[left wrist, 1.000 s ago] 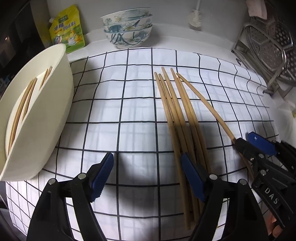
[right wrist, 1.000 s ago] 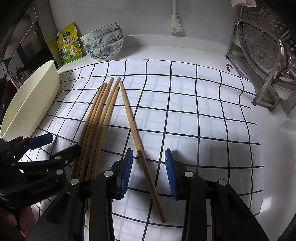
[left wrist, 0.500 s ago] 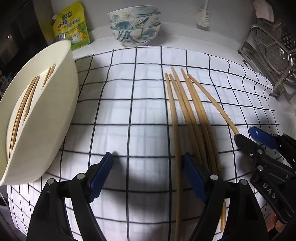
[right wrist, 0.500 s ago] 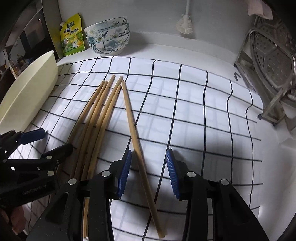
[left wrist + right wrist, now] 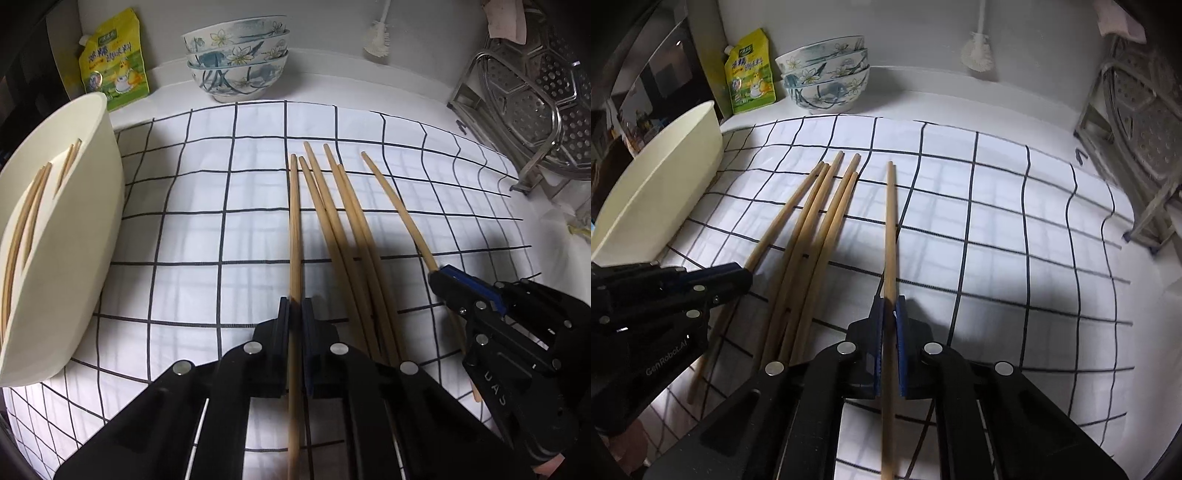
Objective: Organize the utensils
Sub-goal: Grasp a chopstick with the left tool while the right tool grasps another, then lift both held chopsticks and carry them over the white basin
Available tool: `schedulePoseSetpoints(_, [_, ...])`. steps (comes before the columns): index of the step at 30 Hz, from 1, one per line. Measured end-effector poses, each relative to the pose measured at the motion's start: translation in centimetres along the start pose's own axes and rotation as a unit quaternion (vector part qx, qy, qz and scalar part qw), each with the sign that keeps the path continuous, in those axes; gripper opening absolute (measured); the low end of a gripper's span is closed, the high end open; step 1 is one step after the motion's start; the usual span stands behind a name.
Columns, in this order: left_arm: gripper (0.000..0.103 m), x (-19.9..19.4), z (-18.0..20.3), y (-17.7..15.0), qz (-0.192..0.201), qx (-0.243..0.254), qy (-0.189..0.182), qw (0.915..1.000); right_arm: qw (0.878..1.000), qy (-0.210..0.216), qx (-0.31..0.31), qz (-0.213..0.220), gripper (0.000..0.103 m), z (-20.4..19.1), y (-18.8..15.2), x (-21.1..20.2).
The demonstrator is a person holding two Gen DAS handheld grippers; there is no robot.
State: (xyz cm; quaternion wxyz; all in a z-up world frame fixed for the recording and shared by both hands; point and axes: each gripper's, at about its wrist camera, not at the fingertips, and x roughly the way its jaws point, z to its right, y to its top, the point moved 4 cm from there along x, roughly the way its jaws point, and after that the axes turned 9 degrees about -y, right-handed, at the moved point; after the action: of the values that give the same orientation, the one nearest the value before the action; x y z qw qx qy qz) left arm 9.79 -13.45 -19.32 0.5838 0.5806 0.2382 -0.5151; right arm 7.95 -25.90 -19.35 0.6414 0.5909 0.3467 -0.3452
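Observation:
Several long wooden chopsticks lie side by side on a white cloth with a black grid. My left gripper is shut on the leftmost chopstick. My right gripper is shut on the rightmost chopstick, which also shows in the left wrist view. The right gripper also shows at the right of the left wrist view; the left gripper shows at the left of the right wrist view. A cream tub on the left holds several chopsticks.
Three stacked floral bowls and a yellow-green pouch stand at the back. A white brush hangs on the back wall. A metal rack with a steamer plate stands at the right.
Both grippers were open and have shut, each on one chopstick. Both moved forward along the chopsticks.

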Motion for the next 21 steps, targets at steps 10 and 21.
schedulePoseSetpoints(10, [0.007, -3.2, -0.4, 0.3, 0.024, 0.004, -0.025, 0.9994, 0.997, 0.024, 0.067, -0.005, 0.006, 1.2, -0.2, -2.7])
schedulePoseSetpoints(21, [0.007, -11.4, -2.8, 2.8, 0.093, 0.01, -0.014, 0.9955, 0.993, 0.05, 0.097, 0.047, 0.006, -0.7, 3.2, -8.1])
